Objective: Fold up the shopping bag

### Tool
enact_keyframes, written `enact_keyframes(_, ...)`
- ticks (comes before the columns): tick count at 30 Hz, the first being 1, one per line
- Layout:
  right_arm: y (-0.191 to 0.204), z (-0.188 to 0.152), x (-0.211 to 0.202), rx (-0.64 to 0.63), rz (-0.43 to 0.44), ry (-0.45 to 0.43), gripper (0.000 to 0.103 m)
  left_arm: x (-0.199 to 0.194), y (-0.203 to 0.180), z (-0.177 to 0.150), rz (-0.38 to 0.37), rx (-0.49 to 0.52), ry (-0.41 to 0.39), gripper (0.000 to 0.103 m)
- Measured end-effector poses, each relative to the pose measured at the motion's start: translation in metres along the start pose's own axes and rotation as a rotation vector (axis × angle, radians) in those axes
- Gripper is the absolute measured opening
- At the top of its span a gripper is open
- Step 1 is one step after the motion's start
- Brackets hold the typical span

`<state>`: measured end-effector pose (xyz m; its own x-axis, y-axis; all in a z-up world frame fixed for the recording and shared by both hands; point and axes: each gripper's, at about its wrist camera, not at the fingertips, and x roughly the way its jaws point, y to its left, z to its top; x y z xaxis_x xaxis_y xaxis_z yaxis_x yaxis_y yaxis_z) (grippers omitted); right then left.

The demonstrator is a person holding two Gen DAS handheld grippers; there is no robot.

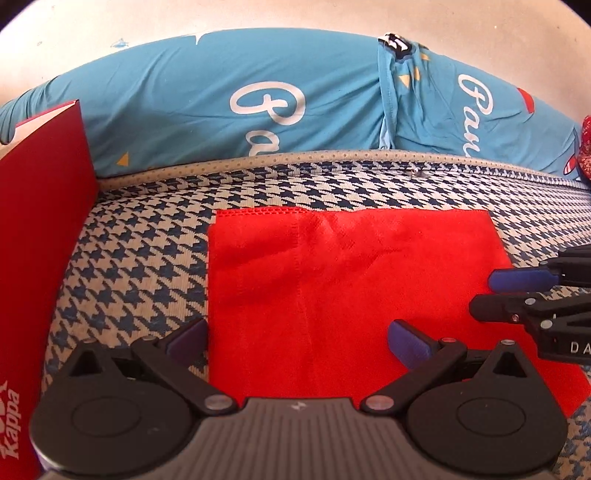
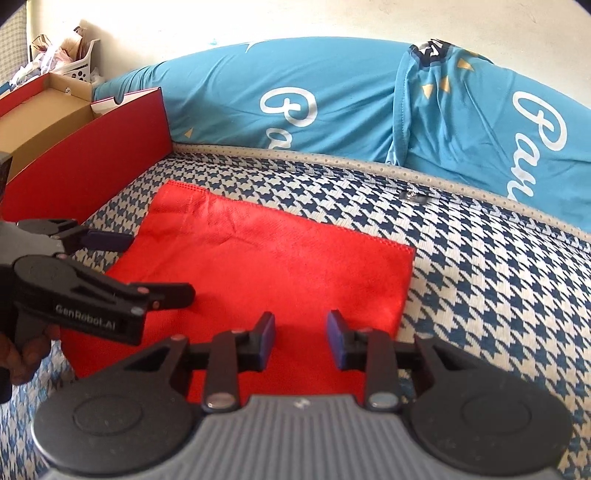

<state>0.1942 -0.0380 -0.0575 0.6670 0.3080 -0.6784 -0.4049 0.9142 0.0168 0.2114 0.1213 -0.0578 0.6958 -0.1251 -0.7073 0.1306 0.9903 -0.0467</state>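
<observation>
Two tools hang over a red shopping bag (image 1: 354,291) that lies flat on a blue-and-white houndstooth bed cover (image 1: 147,258), spread as a rough rectangle with a stitched hem along its far edge and a few soft creases across the middle. In the left wrist view, the left tool (image 1: 295,341) has its jaws spread wide, one purple-padded finger just off the bag's left edge over the cover and the other above the red cloth; nothing is between them. In the right wrist view, the right tool (image 2: 300,338) is over the near part of the bag with its two blue pads standing apart and a strip of red cloth showing between them; the pads press on nothing, so it is released too. From the left wrist view the right tool comes in from the right edge, its fingers over the bag's right side. A red shoe box (image 2: 92,162) marked Kappa stands on the bed just left of the bag, its lid open. Behind the cover's grey dotted piping lies a long light-blue pillow (image 1: 221,107) with white script lettering, set against a pale wall (image 1: 295,14). A hand (image 2: 26,354) grips the left tool's handle at the left of the right wrist view.
</observation>
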Motion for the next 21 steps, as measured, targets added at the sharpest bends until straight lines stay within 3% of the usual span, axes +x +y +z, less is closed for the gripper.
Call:
enact_keyframes(7,0.001,0.0,0.0,-0.011,-0.001,0.0,0.031,-0.009,-0.004,0.014,-0.028,-0.014,-0.043,0.103)
enact_keyframes(14,0.003,0.001,0.001,-0.018,0.003,-0.001,0.035,0.015,-0.011,0.035,-0.023,-0.01,-0.024,0.103)
enact_keyframes(21,0.005,0.0,0.002,-0.024,0.004,-0.005,0.036,0.037,-0.016,0.037,0.04,0.028,-0.042,0.103)
